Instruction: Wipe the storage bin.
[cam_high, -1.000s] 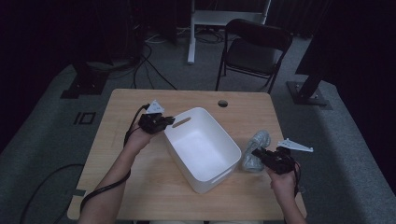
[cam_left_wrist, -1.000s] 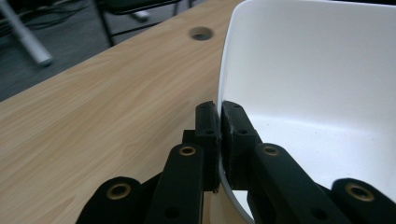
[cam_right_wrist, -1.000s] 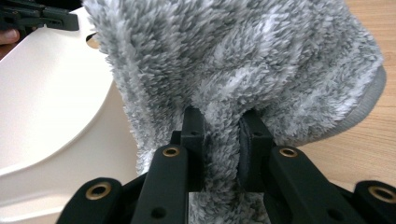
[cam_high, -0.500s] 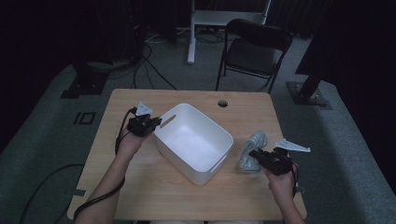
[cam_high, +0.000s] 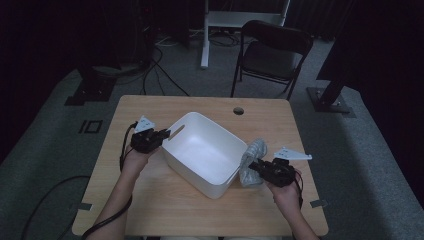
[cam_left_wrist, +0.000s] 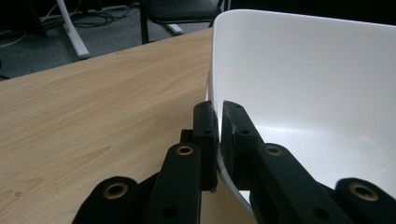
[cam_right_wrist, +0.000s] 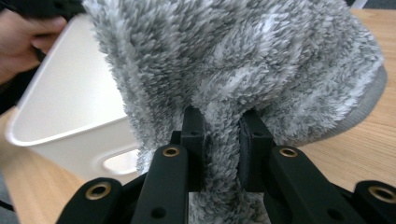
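surface: I see a light wooden rectangular table (cam_high: 150, 210) with a round cable hole (cam_high: 238, 110) | on it: white plastic rectangular bin (cam_high: 210, 150), between my two tongs | grey fluffy plush cloth (cam_high: 251, 162), beside the bin, at my right tong; contact with tabletop unclear

The bin (cam_high: 202, 150) is plain white inside and out, without any pattern; the rim between the left gripper's (cam_left_wrist: 217, 122) black jaws is the same white. The cloth (cam_right_wrist: 233, 70) between the right gripper's (cam_right_wrist: 222, 140) black jaws is fluffy grey, mottled with paler, whitish streaks. The tabletop (cam_high: 150, 200) beneath is light wood with a fine brown grain. Brass-coloured rivets dot the black jaw arms.
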